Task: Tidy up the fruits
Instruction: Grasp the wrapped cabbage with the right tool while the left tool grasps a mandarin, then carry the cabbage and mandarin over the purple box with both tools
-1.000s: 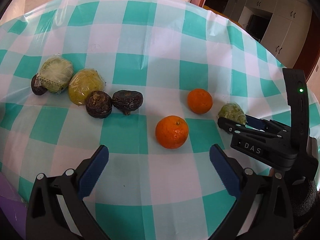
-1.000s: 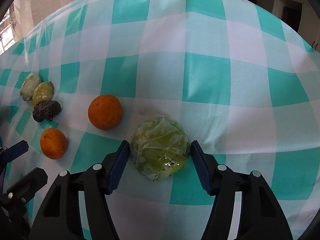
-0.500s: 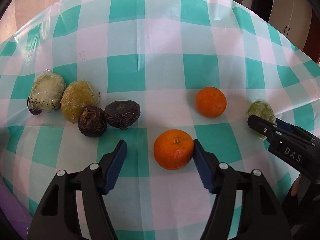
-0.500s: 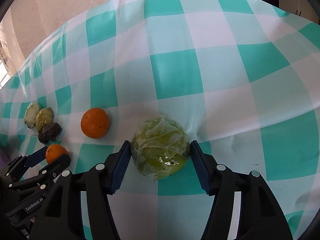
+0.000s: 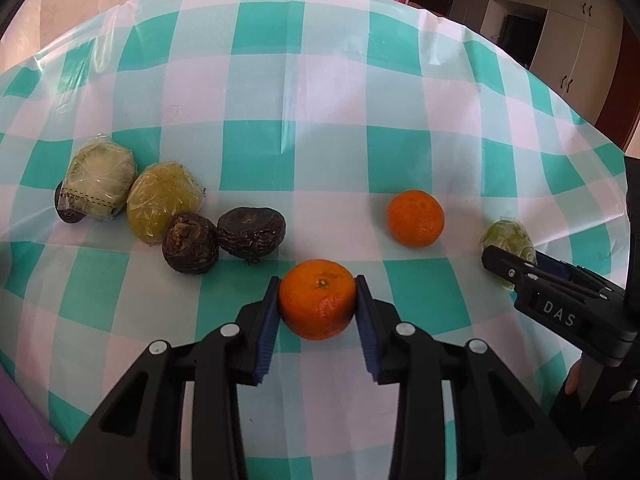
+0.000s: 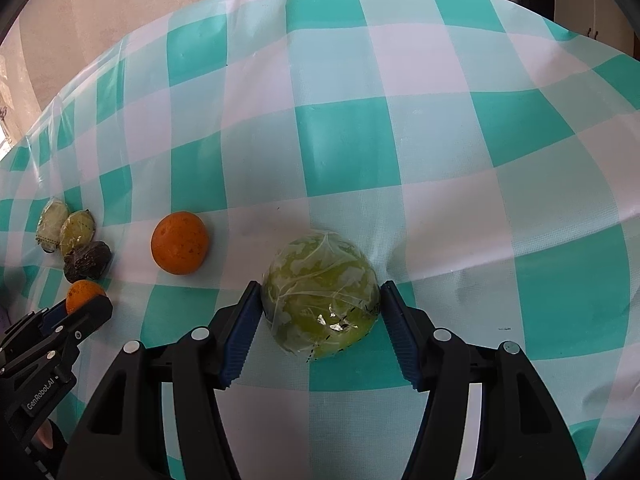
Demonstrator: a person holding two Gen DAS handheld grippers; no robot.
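My left gripper [image 5: 317, 307] is shut on an orange [image 5: 317, 298], blue pads pressed to both its sides on the checked cloth. A second orange [image 5: 415, 218] lies farther right. My right gripper [image 6: 320, 312] is shut on a green fruit in plastic wrap [image 6: 320, 294]; the same fruit [image 5: 507, 237] shows at the right of the left wrist view behind the right gripper's body [image 5: 560, 312]. The left gripper's body [image 6: 48, 340] shows at the right wrist view's lower left with its orange [image 6: 82, 294].
At the left lie two wrapped green-yellow fruits [image 5: 100, 178] [image 5: 164, 204] and two dark wrinkled fruits [image 5: 190, 248] [image 5: 252, 232], with another dark one [image 5: 64, 210] half hidden behind. A teal and white checked cloth [image 5: 320, 120] covers the table. Cupboards [image 5: 560, 32] stand beyond its far right edge.
My left gripper came forward around the near orange and its jaws went from wide open to shut on it. The right gripper kept its hold on the wrapped green fruit and rolled slightly.
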